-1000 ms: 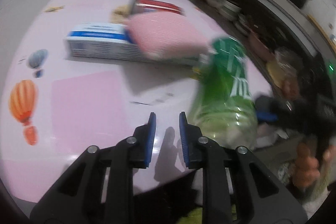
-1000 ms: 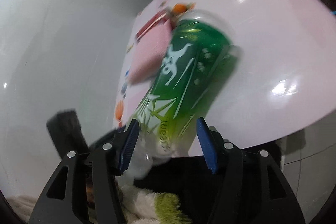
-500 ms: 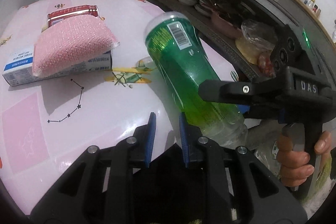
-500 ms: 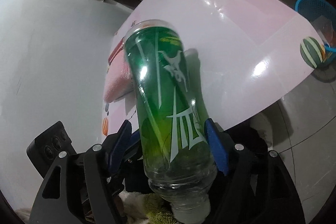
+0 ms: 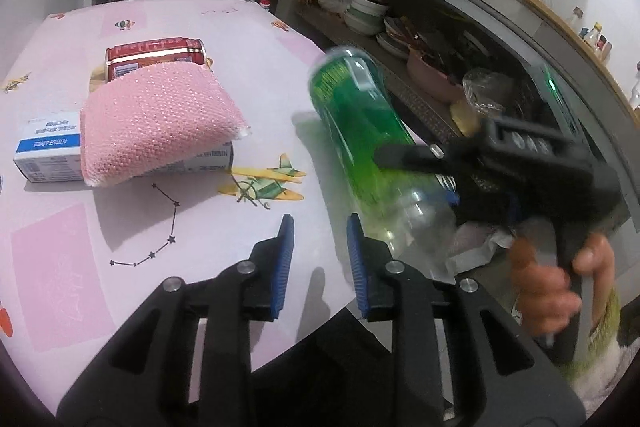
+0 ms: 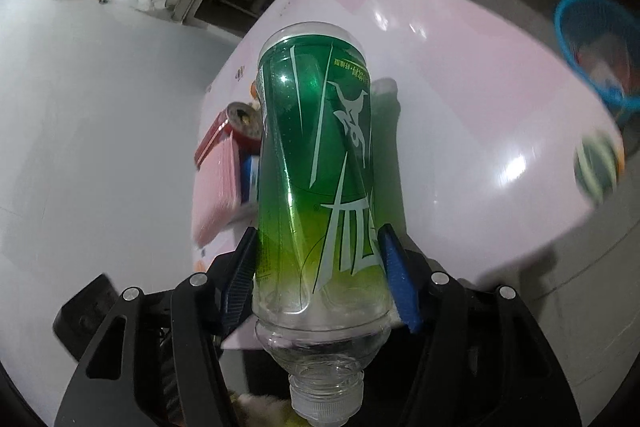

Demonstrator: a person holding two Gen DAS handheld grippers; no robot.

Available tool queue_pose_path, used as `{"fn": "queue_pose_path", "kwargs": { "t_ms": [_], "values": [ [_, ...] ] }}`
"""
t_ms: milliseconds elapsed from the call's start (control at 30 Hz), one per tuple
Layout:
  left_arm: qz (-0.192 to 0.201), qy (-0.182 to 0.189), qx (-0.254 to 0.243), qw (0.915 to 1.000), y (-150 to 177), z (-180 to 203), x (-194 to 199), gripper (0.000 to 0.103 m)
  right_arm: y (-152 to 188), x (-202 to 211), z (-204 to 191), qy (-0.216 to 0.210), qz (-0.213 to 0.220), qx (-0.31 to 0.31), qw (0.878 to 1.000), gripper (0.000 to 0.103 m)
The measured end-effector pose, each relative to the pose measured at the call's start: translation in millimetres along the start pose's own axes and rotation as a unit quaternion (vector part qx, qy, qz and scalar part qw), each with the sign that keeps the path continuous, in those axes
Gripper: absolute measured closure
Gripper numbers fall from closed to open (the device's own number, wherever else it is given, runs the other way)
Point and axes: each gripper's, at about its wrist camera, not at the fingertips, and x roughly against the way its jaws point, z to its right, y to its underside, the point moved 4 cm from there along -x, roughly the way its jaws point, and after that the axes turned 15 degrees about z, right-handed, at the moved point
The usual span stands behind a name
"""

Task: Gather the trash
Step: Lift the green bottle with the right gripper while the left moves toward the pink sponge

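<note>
- Two grippers are in view over a pink patterned bench (image 5: 132,259).
- Far left on the bench, left wrist view: a white and blue carton (image 5: 44,147) lies flat, its right part covered by a pink sponge (image 5: 156,127) draped across it.
- A red can (image 5: 156,55) lies on its side behind the sponge, touching it; the can's lower half is hidden.
- Left gripper (image 5: 320,259): jaws parted a little and opening, with nothing between them, only bare bench surface behind.
- Green plastic bottle (image 6: 320,179): held base away from the camera, neck toward the right gripper (image 6: 320,275), above the bench edge. The jaws are closing on its lower, paler section, and the blue pads press against both sides.
- The bottle stands between the right camera and the carton, sponge and can, so only slivers of them show at its left.
- In the left wrist view the bottle is motion-blurred and its label cannot be read.
- Right of the bench, shelves (image 5: 400,27) carry bowls, bags and a dark pot; details are hard to make out.
- A hand (image 5: 544,287) grips the right gripper's handle, blurred, partly cut off by the frame edge.
- Far right in the right wrist view: a blue basket (image 6: 592,55), cut off by the frame edge, contents blurred.
</note>
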Motion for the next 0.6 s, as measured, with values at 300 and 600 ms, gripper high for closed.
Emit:
{"fn": "queue_pose_path", "kwargs": {
  "t_ms": [300,600],
  "values": [
    [-0.017,0.01,-0.006,0.9998,7,5,-10,0.077,-9,2,-20,0.038,-0.026,0.068,0.997,0.028],
    [-0.013,0.01,-0.005,0.9999,4,3,-9,0.077,0,-5,-15,0.055,-0.048,0.09,0.993,0.032]
  ]
}}
